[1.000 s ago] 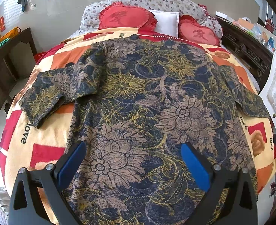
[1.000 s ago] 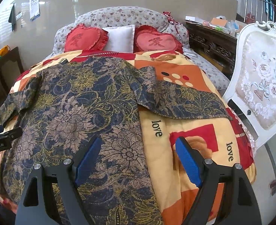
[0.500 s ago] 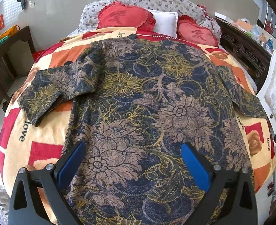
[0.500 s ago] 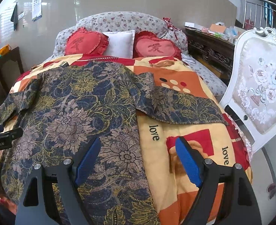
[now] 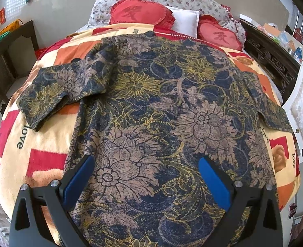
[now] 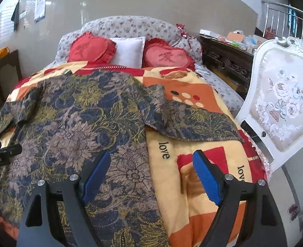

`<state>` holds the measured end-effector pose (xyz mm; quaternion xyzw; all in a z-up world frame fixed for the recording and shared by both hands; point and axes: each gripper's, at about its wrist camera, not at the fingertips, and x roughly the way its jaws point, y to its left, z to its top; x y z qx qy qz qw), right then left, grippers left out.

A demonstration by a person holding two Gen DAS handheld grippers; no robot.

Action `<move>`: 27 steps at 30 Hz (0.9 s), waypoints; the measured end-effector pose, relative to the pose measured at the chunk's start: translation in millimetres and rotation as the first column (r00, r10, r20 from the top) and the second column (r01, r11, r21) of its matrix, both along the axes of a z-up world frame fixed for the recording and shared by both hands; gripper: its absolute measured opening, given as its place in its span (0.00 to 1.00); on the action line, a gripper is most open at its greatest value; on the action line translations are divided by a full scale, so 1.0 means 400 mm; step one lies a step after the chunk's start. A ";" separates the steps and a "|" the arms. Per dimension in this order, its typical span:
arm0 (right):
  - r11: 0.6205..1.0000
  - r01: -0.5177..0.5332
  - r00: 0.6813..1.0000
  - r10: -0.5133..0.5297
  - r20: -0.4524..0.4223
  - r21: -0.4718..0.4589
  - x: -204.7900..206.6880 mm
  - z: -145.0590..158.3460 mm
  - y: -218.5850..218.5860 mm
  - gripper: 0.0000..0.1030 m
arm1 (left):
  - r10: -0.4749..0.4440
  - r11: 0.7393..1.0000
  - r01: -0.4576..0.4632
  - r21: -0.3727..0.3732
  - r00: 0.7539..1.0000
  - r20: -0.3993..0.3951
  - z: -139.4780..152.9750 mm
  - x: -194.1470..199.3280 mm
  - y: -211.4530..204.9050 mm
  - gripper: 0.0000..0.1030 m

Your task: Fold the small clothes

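A dark blue short-sleeved shirt with gold and tan flowers (image 5: 161, 113) lies spread flat on the bed, collar toward the pillows, both sleeves out to the sides. It also shows in the right wrist view (image 6: 79, 123). My left gripper (image 5: 146, 177) is open and empty, hovering above the shirt's lower middle. My right gripper (image 6: 151, 175) is open and empty, above the shirt's right hem edge and the blanket, below the right sleeve (image 6: 192, 121). The left gripper's body (image 6: 1, 154) shows at the left edge of the right wrist view.
The bed is covered by a red, orange and cream blanket (image 5: 38, 142). Two red heart cushions (image 5: 137, 13) and a white pillow (image 5: 184, 20) lie at the head. A white upholstered chair (image 6: 283, 107) stands close on the right, dark wooden furniture (image 6: 227, 61) behind it.
Both grippers have pulled back and risen slightly from the bed, so more of the shirt and the room shows. The shirt has not moved. Both grippers stay open.
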<state>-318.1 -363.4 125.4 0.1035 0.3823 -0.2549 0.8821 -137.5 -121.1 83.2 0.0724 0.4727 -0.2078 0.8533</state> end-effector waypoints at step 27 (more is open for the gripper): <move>1.000 -0.022 0.999 0.022 -0.047 -0.005 0.039 -0.008 0.040 0.89 | 0.013 1.000 -0.013 -0.015 1.000 -0.014 -0.012 0.015 0.017 1.00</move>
